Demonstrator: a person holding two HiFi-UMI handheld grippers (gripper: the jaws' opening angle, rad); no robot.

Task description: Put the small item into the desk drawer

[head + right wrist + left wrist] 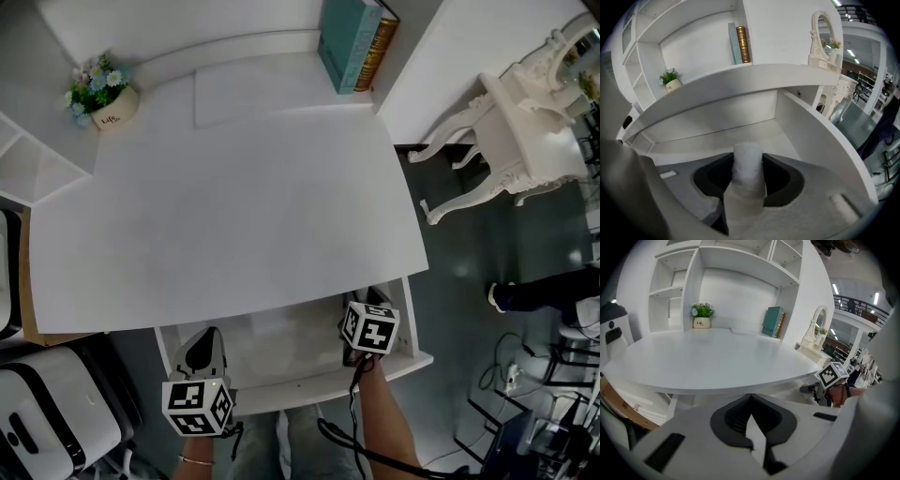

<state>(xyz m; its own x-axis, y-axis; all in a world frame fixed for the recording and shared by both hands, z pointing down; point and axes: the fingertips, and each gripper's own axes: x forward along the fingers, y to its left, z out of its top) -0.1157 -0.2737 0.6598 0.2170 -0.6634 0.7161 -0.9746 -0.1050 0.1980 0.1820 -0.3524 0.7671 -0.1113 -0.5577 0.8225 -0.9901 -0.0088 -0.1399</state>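
- The desk drawer (298, 382) stands pulled out from under the near edge of the white desk (234, 216).
- The right gripper (373, 302) is inside the drawer at its right end, close to the right side wall.
- In the right gripper view its jaws are closed partway onto the small item (747, 176), a white roll with a wrapped, papery surface, which fills the gap between the dark pads (783, 180).
- The small item is therefore held above the drawer's floor, at the right end, not lying on it; the roll stands up past the jaw tips, towards the drawer's back.
- The left gripper (204, 345) sits at the drawer's left front corner, over its left end.
- In the left gripper view the left gripper's (751, 399) jaws are pressed fully together with nothing between them, aimed over the drawer and under the desk edge.
- Well beyond the drawer, at the back of the desk, a potted plant (100, 92) stands to the left and upright books (358, 42) to the right.
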